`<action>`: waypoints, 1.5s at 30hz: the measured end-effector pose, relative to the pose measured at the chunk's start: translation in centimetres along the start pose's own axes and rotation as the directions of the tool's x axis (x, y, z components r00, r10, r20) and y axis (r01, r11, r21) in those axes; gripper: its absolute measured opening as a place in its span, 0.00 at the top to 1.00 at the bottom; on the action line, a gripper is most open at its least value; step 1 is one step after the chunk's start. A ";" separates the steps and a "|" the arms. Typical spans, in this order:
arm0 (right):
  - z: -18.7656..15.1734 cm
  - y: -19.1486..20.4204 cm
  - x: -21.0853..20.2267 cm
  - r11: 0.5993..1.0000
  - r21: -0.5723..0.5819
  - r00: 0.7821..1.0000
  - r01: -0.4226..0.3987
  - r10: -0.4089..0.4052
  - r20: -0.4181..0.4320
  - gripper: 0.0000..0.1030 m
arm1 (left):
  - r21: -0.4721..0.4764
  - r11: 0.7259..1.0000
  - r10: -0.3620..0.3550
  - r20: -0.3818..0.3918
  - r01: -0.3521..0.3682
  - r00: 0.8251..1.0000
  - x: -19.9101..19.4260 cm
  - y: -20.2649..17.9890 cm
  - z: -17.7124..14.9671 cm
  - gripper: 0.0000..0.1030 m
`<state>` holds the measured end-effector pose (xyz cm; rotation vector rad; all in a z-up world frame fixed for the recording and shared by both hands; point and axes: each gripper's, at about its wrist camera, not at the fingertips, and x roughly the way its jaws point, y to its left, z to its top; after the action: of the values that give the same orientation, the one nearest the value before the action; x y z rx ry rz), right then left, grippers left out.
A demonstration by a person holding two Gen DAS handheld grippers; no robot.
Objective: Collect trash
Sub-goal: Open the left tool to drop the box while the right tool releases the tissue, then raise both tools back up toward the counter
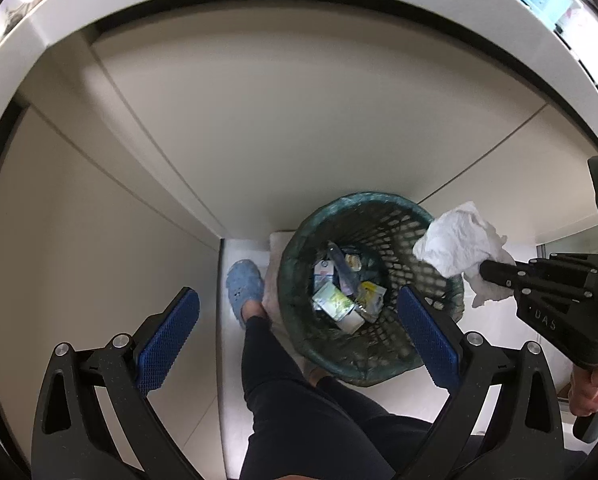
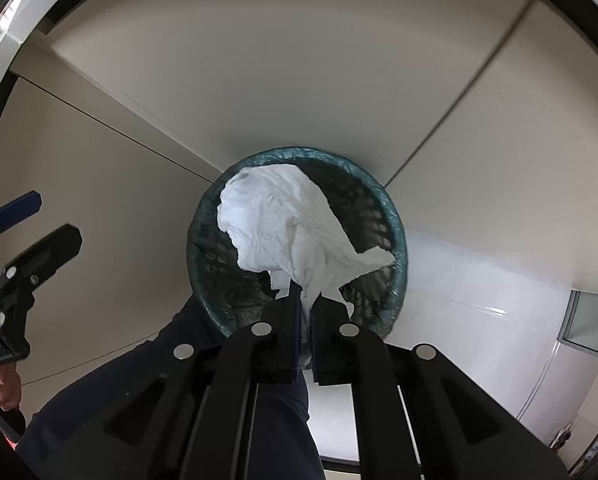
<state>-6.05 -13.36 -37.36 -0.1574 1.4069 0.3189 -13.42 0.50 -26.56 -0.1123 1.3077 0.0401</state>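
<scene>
Right gripper (image 2: pixel 305 300) clamped on crumpled white tissue (image 2: pixel 287 224), long axis running forward from the fingertips, bulk hanging over the green mesh bin (image 1: pixel 379 372) (wrappers inside). Left gripper (image 1: pixel 299 336) spread wide, empty.

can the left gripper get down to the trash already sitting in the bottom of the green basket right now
Probably yes. The left gripper is open and empty above the basket, whose mouth is uncovered over the cartons at the bottom. The tissue held by the right gripper hangs near the far rim, possibly brushing it.
</scene>
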 end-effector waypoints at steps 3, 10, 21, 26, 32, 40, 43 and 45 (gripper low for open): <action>0.1 0.2 0.6 1.000 -0.008 1.000 -0.004 0.004 -0.008 0.95 | -0.007 1.000 0.002 0.000 -0.002 1.000 -0.4 0.4 -0.1 0.06; -0.2 -0.1 1.4 1.000 -0.013 1.000 -0.002 0.002 -0.019 0.77 | -0.008 1.000 0.011 -0.008 -0.011 1.000 -0.4 1.1 -0.3 0.06; -0.5 -0.4 1.4 1.000 0.001 1.000 -0.019 0.019 -0.014 0.52 | -0.004 1.000 0.004 -0.015 -0.004 1.000 0.5 0.8 0.0 0.06; -0.8 -0.7 -0.3 0.999 0.009 0.999 -0.035 0.035 0.023 0.34 | -0.014 1.000 -0.010 -0.007 0.010 1.000 0.3 0.5 0.4 0.06; -0.5 -1.4 -5.8 0.999 0.045 0.987 -0.002 -0.005 0.158 0.12 | -0.027 0.999 -0.031 0.028 0.032 0.999 -2.9 0.1 1.8 0.06; 0.7 -3.2 -14.3 0.994 0.099 0.955 0.037 -0.064 0.291 0.08 | -0.025 0.998 -0.054 0.084 0.056 0.995 -8.4 -0.2 4.8 0.06; 1.4 -3.9 -16.6 0.991 0.126 0.943 0.035 -0.074 0.324 0.08 | -0.022 0.998 -0.057 0.115 0.060 0.992 -10.4 -0.1 6.1 0.06; 2.1 -4.1 -18.4 0.990 0.139 0.935 0.039 -0.085 0.345 0.08 | -0.019 0.998 -0.052 0.132 0.055 0.990 -11.7 -0.1 7.2 0.06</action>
<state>-5.13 -18.97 -19.27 -0.0344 1.0619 0.1900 -9.57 1.53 -13.47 -0.1613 1.1727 0.0166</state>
